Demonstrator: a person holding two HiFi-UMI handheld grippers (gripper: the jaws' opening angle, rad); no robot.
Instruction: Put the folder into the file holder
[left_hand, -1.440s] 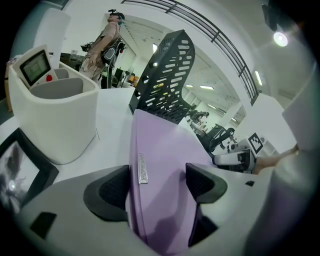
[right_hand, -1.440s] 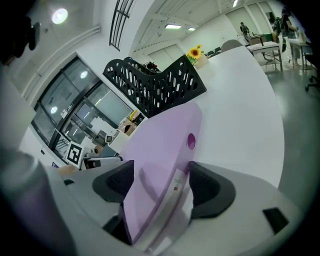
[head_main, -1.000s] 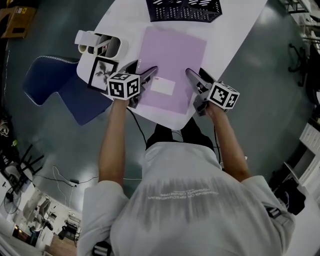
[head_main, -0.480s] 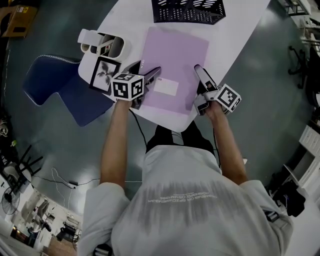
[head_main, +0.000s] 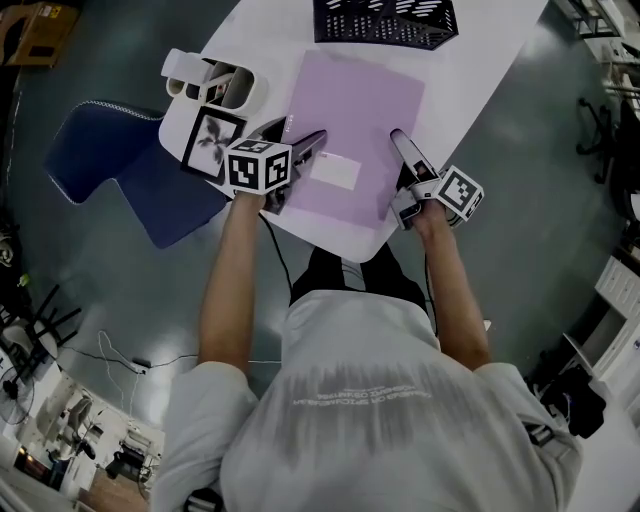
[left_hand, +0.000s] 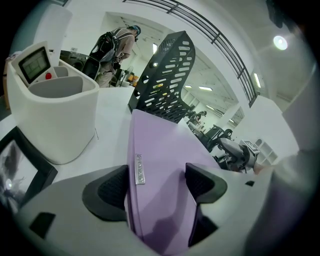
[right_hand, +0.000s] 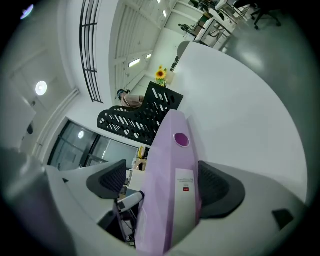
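We are looking down on a white table that is carrying everything. The purple folder is lying flat in the middle of it, not yet in the black holder, which is standing just beyond the folder's far edge, at the far side of the table. A white caddy is sitting at the far left corner, well left of the folder, and a black picture frame is resting just near of the caddy, at the table's left edge. We are seeing the left gripper reaching in from the near left with its jaws spread, one over the bare table beside the folder and the other over the cover, so the folder's left edge is running between them. The right gripper is coming in at the folder's near right, turned on its side, and its jaws are also standing apart around the labelled spine. One pad is lying against the spine, while a gap is showing at the other.
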